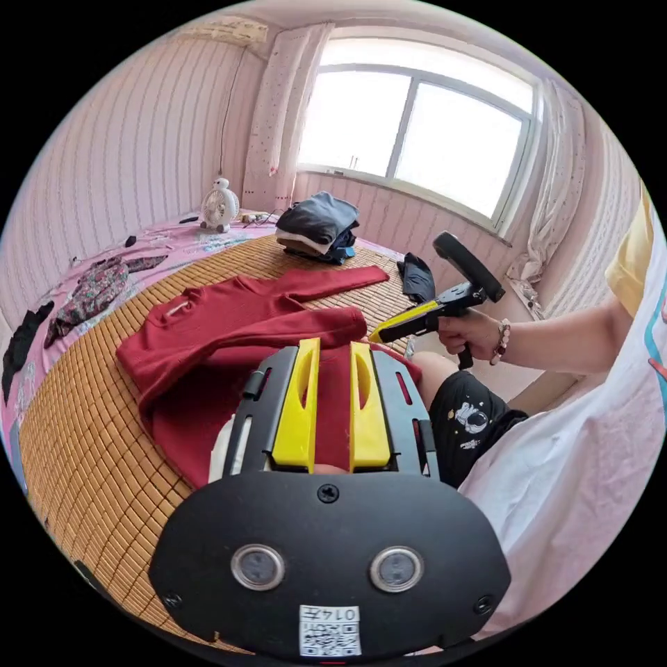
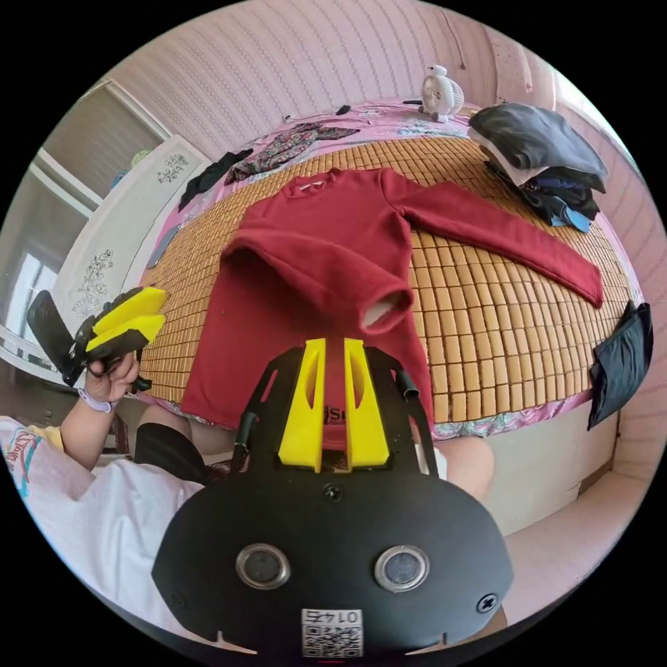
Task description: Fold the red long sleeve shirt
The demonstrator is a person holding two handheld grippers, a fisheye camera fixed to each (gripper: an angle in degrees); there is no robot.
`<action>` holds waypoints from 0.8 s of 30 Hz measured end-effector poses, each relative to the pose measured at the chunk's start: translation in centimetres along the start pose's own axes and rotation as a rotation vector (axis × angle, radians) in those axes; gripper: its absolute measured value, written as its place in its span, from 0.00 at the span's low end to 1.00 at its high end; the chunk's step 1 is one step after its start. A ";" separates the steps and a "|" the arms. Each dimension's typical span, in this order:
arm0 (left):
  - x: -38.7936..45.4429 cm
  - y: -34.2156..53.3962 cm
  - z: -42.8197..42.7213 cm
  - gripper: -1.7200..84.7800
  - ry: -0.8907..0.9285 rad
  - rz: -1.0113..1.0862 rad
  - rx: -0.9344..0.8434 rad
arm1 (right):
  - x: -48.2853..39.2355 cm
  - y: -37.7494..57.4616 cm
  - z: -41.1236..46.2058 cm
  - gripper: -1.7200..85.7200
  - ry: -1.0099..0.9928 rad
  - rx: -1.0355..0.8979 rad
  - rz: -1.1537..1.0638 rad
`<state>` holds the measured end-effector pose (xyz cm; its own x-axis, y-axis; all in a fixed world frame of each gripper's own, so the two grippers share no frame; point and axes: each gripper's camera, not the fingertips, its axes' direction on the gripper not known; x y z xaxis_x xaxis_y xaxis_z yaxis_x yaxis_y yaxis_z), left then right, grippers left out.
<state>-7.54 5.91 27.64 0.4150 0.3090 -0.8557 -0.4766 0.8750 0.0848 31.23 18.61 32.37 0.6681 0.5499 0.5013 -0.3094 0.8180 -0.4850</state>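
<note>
Left gripper: yellow jaws slightly apart, nothing between them, held above hem of red long sleeve shirt. Right gripper: same, jaws a bit apart, empty, just short of the folded-over cuff. Shirt flat on woven bamboo mat just ahead; one sleeve across body, other stretched out. Beyond: stack of folded dark clothes, small white fan.

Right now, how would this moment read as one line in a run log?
red shirt: flat on mat, one sleeve folded across, other sleeve spread | left gripper: empty | right gripper: empty, beside shirt
</note>
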 end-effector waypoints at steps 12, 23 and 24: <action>-14.5 0.6 2.4 0.10 -0.200 -0.442 -0.135 | -6.4 -8.7 7.5 0.13 0.216 -0.137 -0.268; -25.5 -4.6 9.8 0.13 -0.333 -0.685 -0.357 | -10.7 -6.3 -0.5 0.06 0.141 -0.216 -0.340; -26.3 -4.4 10.2 0.13 -0.307 -0.713 -0.368 | -10.5 -5.9 -0.2 0.06 0.169 -0.230 -0.325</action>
<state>-8.39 -2.28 54.97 0.8769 -0.1352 -0.4613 -0.2212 0.7385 -0.6369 26.17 7.94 29.78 0.8131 0.2187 0.5395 0.0816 0.8748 -0.4776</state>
